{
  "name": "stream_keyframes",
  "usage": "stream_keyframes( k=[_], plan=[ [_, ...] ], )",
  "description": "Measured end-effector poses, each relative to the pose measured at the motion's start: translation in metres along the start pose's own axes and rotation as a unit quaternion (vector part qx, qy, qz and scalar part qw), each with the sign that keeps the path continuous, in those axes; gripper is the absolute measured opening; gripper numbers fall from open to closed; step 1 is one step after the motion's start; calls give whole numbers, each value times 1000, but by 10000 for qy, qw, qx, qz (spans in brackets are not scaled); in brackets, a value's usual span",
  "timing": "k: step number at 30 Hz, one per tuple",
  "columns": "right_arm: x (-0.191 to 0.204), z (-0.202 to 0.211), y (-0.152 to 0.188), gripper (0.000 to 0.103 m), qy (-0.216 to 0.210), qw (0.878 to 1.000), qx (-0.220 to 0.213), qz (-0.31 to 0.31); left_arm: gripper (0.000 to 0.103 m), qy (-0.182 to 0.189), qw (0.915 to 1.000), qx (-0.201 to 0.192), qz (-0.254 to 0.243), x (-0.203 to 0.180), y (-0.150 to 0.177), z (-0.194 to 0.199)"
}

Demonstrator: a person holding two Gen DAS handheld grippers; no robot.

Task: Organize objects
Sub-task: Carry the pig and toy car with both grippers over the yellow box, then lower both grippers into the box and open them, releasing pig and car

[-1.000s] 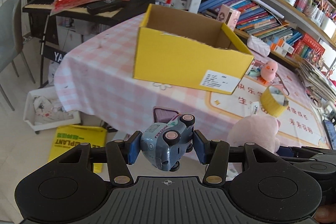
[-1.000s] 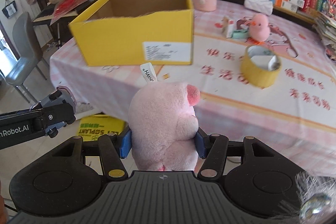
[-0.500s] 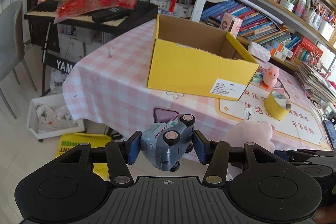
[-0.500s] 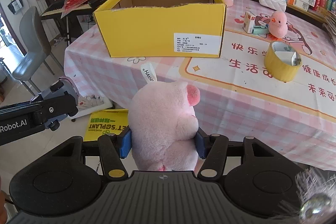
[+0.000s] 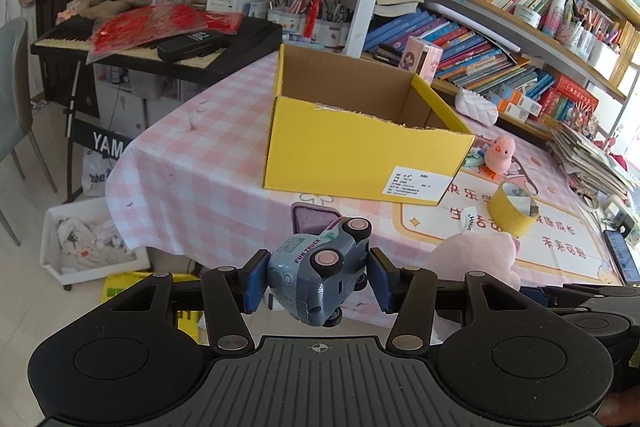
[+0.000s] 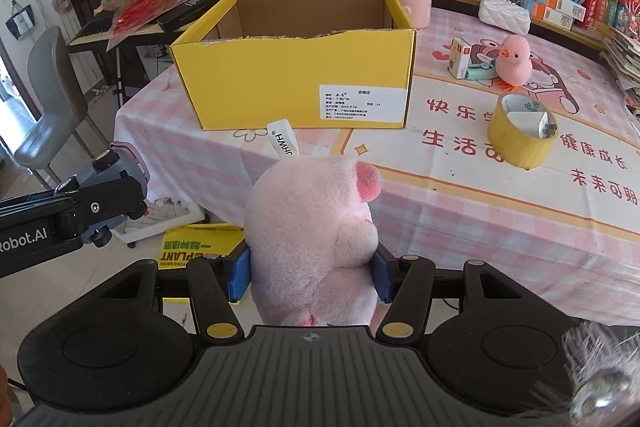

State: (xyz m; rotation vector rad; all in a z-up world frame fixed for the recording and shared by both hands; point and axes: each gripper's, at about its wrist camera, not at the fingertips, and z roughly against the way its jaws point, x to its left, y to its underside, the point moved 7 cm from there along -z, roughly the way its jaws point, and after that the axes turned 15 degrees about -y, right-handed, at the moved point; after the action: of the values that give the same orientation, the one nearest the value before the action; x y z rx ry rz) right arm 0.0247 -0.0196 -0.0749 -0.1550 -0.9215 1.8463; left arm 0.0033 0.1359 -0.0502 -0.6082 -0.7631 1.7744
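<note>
While our left gripper (image 5: 318, 283) clamps a grey-blue toy truck (image 5: 320, 277), tipped on its side with wheels facing up, our right gripper (image 6: 310, 273) squeezes a pink plush pig (image 6: 312, 239) between its blue pads (image 6: 239, 273). Both hang off the near edge of the pink checked table (image 6: 460, 223). We see the open yellow box (image 6: 296, 83) standing near the table's left corner, a yellow tape roll (image 6: 522, 133) to its right, and a pink duck (image 6: 514, 61) toward the far edge, beside 1 small carton (image 6: 460, 58).
</note>
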Motion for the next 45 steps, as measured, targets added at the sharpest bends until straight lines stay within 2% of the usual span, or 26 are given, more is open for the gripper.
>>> stream_keyframes(
  k=[15,25,31,39,45],
  plan=[
    [0,2,-6,55,110,9999,-36,21,50,119,9998,-87,-99,-6,-6,1],
    [2,3,-28,55,125,9992,-304,215,50,126,9989,-407,-211,-11,-29,0],
    [0,2,-64,55,48,9972,-687,284,50,91,9967,-745,-295,-17,-59,-5],
    [-8,-8,-140,55,92,9897,-1306,577,50,-31,9940,-1091,-99,-19,-113,-33],
    [-24,-41,-186,55,139,9874,-1335,840,50,-218,9935,-1121,-12,-30,-145,-68]
  ],
)
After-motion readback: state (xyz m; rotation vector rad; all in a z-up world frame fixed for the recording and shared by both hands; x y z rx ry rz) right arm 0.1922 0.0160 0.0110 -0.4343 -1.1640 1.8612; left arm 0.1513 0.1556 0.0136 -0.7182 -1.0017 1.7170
